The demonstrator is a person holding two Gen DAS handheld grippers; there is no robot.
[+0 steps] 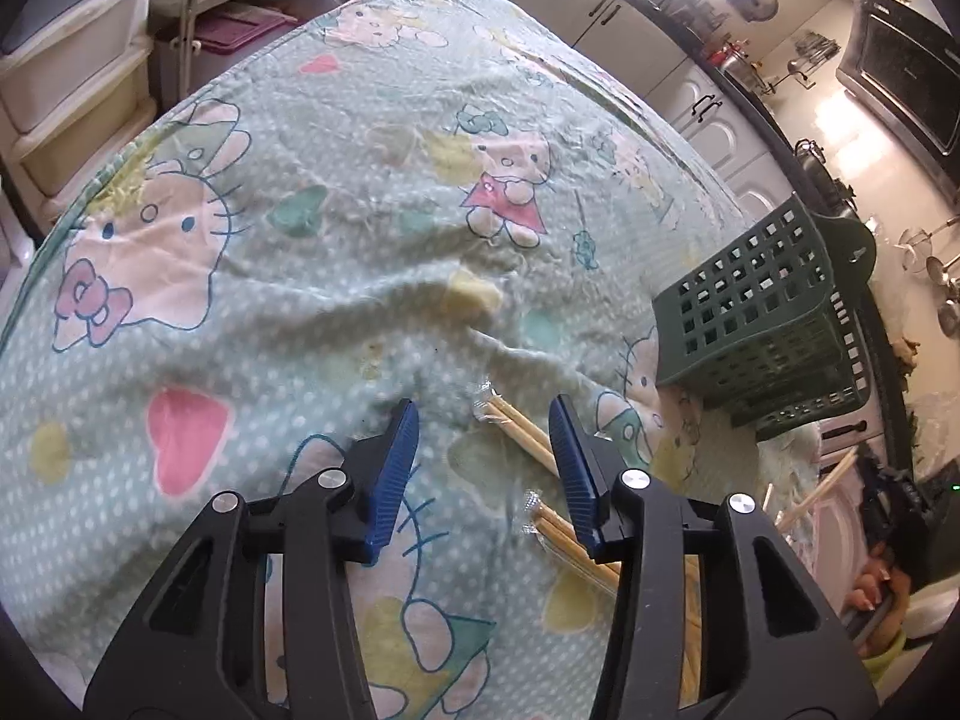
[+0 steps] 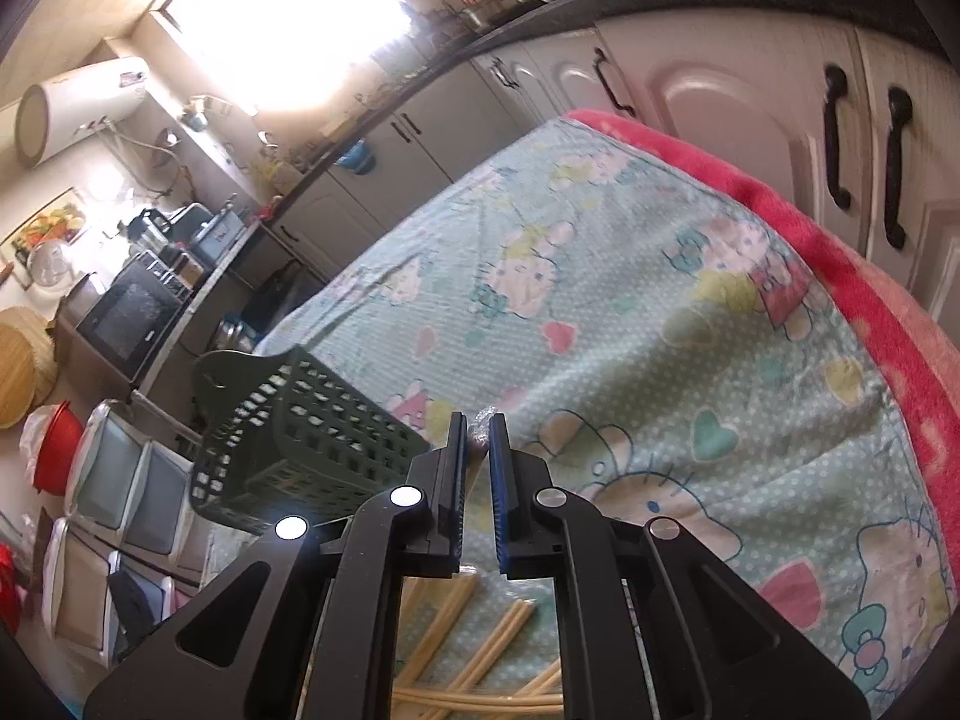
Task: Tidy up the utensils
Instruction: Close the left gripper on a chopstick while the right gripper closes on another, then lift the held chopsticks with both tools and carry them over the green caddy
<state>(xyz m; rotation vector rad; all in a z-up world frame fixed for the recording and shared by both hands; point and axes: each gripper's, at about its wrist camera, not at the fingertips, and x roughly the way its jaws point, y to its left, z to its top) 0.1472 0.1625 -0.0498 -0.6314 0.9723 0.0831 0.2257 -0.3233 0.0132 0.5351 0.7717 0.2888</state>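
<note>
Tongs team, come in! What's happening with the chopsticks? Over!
Left tongs open, low over wrapped chopsticks on the cloth. Right tongs shut on a wrapped pair. Green basket close by, nothing blocking.

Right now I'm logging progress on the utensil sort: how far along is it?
Early. Done: nothing certain; the green basket shows no chopsticks through its holes, though its inside is partly hidden. In hand: the right gripper is closed on a plastic-wrapped chopstick pair; the left gripper is open over wrapped chopsticks. Left: several more pairs lie on the cloth.
</note>
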